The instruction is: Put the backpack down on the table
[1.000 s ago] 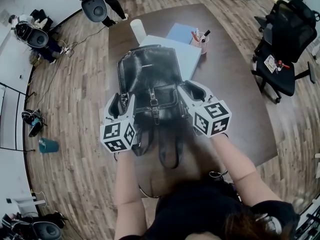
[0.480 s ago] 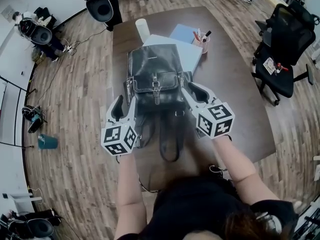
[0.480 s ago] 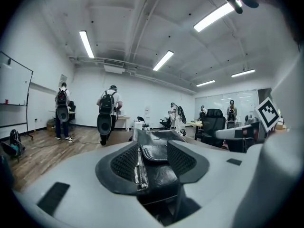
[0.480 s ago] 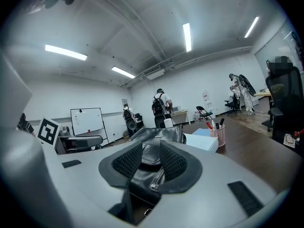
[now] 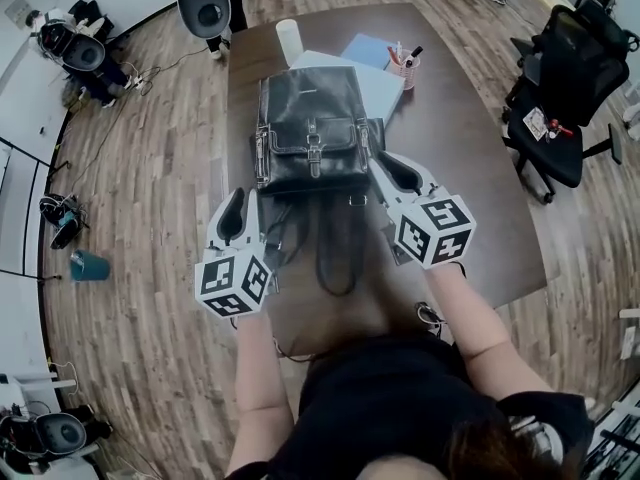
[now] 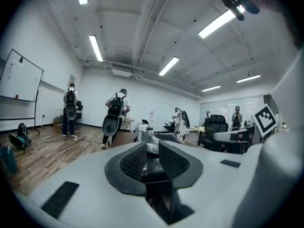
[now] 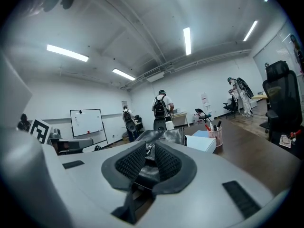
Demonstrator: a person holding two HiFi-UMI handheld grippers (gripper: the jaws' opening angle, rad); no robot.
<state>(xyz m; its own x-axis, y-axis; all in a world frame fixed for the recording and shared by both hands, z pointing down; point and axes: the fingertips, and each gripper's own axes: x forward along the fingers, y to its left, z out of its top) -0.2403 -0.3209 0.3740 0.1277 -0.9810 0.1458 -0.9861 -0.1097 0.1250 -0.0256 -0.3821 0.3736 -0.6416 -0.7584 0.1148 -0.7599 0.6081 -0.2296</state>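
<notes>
The black leather backpack (image 5: 312, 133) lies flat on the dark brown table (image 5: 470, 168), and its straps (image 5: 335, 258) trail toward the near edge. My left gripper (image 5: 243, 208) is off the pack's near left corner, apart from it. Close by the near right corner, my right gripper (image 5: 392, 168) does not touch the pack either. Both sets of jaws are closing with nothing between them. The left gripper view shows the left gripper (image 6: 152, 156) with a narrow gap and the backpack (image 6: 148, 137) beyond it. The right gripper (image 7: 148, 158) likewise faces the backpack (image 7: 164, 137).
Under the pack's far end lies a white box (image 5: 375, 88), with a blue notebook (image 5: 365, 50), a pen cup (image 5: 403, 68) and a white cylinder (image 5: 289, 40) behind it. A black office chair (image 5: 565, 98) stands to the right. A teal cup (image 5: 88, 265) sits on the floor at left.
Both grippers have let go of the backpack's sides and drawn back toward me. Their jaws have narrowed. The backpack now rests farther up the table.
</notes>
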